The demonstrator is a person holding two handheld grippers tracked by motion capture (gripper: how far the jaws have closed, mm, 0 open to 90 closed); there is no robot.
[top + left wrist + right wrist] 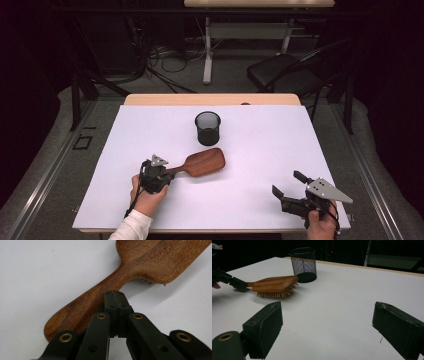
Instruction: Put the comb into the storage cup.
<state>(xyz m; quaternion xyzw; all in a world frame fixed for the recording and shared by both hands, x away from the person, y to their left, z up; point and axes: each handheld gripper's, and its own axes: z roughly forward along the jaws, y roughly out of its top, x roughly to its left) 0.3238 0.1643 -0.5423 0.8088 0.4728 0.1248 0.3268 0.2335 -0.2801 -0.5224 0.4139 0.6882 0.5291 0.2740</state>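
The wooden hairbrush [202,162] lay bristles down near the middle of the white table [260,165], just below the black mesh cup [207,127]. At lower left, the left gripper [167,172] sat at the brush's handle, its jaws pressed together beside the handle, not around it. At lower right, the right gripper [287,184] stood with jaws wide apart, holding nothing.

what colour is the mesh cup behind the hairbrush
Black: the round wire-mesh cup shows best in the right gripper view.

Black tongs [159,176] with brass rivets, grey plate, white sleeve [131,228].
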